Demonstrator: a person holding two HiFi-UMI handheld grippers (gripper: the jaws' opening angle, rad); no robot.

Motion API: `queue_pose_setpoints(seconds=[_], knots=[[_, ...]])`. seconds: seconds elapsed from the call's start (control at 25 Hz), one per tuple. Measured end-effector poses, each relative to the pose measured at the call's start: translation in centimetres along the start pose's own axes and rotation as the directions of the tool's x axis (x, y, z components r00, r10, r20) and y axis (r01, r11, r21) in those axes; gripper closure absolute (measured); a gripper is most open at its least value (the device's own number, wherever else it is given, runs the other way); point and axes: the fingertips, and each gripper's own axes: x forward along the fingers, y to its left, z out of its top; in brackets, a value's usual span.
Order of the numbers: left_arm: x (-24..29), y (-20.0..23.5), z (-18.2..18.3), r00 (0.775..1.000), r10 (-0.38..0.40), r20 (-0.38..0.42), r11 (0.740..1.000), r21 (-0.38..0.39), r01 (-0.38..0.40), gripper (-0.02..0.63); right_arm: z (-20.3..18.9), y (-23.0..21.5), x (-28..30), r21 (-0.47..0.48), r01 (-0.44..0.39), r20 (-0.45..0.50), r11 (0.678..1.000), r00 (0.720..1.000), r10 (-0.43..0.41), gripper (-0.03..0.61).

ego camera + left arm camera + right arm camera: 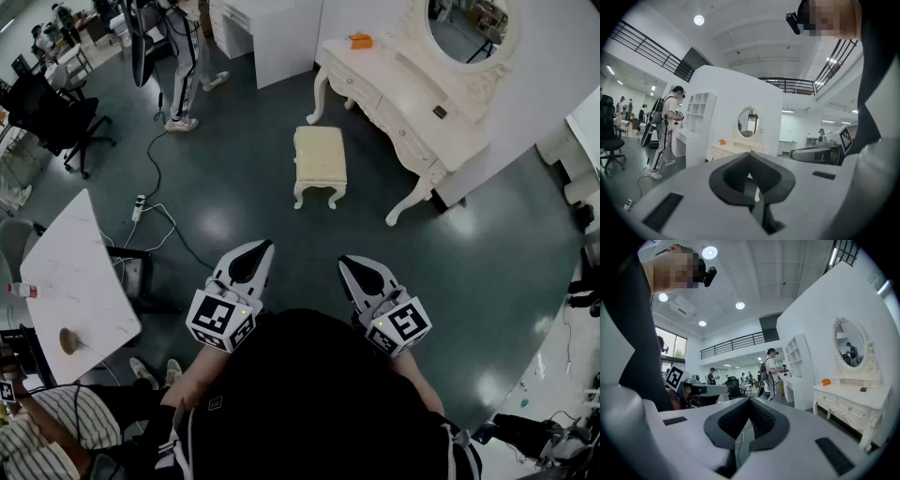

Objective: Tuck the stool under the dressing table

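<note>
The left gripper (251,261) and the right gripper (364,277) are held close to the person's body, each with its jaws pressed together and holding nothing. Farther off, the stool (320,163) stands alone on the dark floor (234,202), just in front of the white dressing table (405,103), not under it.

A black office chair (58,120) stands beyond a white table (75,272).
</note>
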Motion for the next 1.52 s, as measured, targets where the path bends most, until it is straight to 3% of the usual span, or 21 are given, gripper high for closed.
queue_pose_setpoints(seconds=[0.52,1.04,1.28,1.52], knots=[[0.5,-2.1,-0.2,1.0,0.005,-0.01,1.0,0.006,-0.005,0.609,-1.0,-0.6,-1.7,0.076,-0.018,-0.018,0.997,1.0,0.02,0.56],[2.1,-5.6,-0.9,0.997,0.076,-0.001,0.997,0.001,-0.076,0.609,-1.9,-1.3,-5.7,0.009,-0.104,-0.063,0.995,0.993,0.104,0.56],[2.3,-4.9,-1.1,0.993,0.118,-0.012,0.993,0.005,-0.117,0.609,-3.0,-2.0,-5.3,0.066,-0.144,-0.066,0.987,0.987,0.148,0.56],[3.8,-1.0,-1.6,0.988,0.154,-0.017,0.988,-0.03,-0.155,0.609,-2.8,-3.2,-1.2,0.067,-0.185,-0.086,0.98,0.978,0.19,0.559]])
